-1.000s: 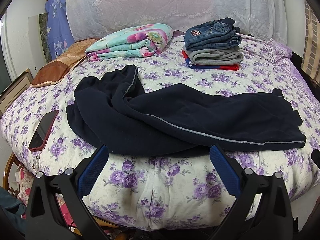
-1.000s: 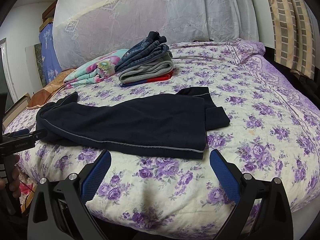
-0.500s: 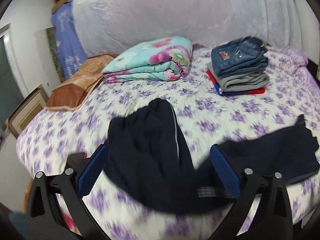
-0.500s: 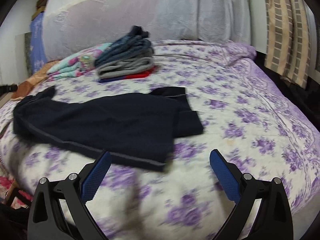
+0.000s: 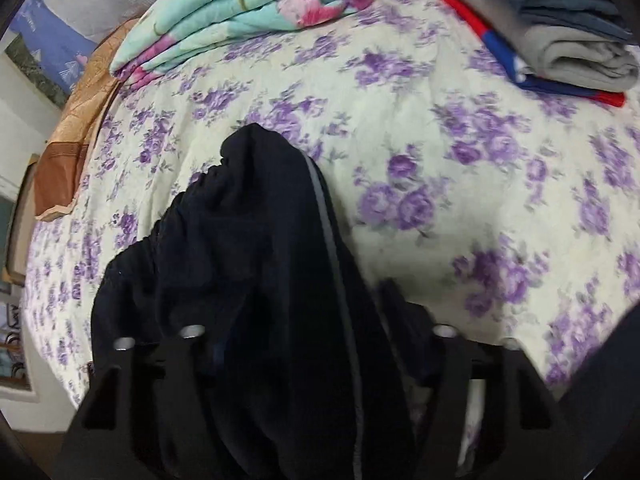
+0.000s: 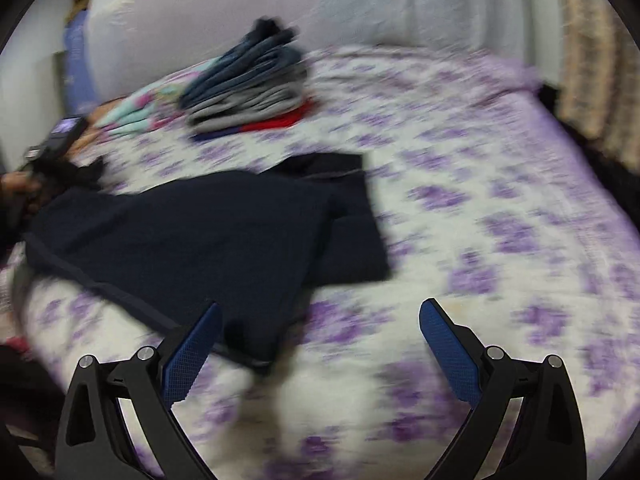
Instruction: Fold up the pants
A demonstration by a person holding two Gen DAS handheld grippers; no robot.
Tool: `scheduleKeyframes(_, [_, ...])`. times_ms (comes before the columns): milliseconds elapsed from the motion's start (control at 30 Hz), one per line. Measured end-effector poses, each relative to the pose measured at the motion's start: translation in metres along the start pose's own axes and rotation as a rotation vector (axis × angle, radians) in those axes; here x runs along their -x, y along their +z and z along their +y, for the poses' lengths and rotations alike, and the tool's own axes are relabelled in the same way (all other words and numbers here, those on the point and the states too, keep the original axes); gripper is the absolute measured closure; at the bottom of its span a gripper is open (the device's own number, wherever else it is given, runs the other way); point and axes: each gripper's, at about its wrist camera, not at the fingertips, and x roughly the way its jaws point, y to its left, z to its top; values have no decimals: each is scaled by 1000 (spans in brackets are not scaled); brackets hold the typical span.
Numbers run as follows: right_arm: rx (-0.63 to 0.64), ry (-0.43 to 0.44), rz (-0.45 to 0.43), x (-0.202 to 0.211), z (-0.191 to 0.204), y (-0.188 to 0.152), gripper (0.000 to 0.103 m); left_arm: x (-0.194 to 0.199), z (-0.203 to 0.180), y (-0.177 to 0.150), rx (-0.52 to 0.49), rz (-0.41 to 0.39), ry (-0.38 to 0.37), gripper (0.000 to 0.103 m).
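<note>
Both jaws of the left gripper point(image 5: 316, 364) are closing around the pants point(image 5: 248, 280), seemingly not yet pinching; the right gripper point(image 6: 320, 344) gapes, pants hem inside.

The pants point(image 5: 256, 280) are showing as dark, matt, soft cloth with a duller grey piping. The bedspread point(image 5: 420, 128) is looking like matt quilted cotton. The right gripper point(image 6: 320, 344) is showing matt black plastic, textured blue pads, shiny metal screws.

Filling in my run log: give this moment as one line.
task: fold pants | left gripper: closing, navy pants between jaws | right gripper: open, empty, near cuff end | bed
</note>
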Motion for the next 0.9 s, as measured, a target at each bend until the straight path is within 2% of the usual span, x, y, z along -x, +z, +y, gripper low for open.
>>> scheduleKeyframes(67, [-2,83,47,-16,7,3,3,10,1,-11,6,-33,-13,60])
scheduleKeyframes(100, [-1,104,68,-26,11,5,4,12,0,-13,7,-40,-20,69])
scheduleKeyframes(133, [-6,132,93,-35,15,5,16,16,2,-18,20,-56,-42,73])
scheduleKeyframes(200, [-39,227,149,-51,19,9,57,21,6,-24,43,-71,-68,81])
scheduleKeyframes(233, [-47,239,133,-50,19,12,76,27,12,-30,70,-87,-104,82])
scheduleKeyframes(300, [-97,334,95,-41,11,21,87,38,23,-36,110,-114,-147,85])
scheduleKeyframes(367, [-158,406,34,-27,-2,28,88,48,35,-35,142,-144,-175,85])
scheduleKeyframes(433, [-202,444,-52,-3,-16,40,88,61,45,-37,164,-167,-197,85])
scheduleKeyframes(467, [-210,450,-105,12,-23,47,88,68,48,-37,171,-181,-207,85])
scheduleKeyframes(567, [-208,426,-190,42,-37,60,89,85,61,-33,209,-229,-249,86])
scheduleKeyframes(667, [-234,435,-226,58,-52,71,89,102,73,-31,271,-281,-304,86])
scheduleKeyframes(767, [-262,493,-256,67,-58,87,89,109,80,-29,319,-318,-345,86])
scheduleKeyframes(867, [-308,468,-259,59,-64,119,89,102,79,-16,335,-311,-363,86])
scheduleKeyframes(900, [-334,443,-262,57,-68,129,94,100,80,-11,341,-309,-362,86])
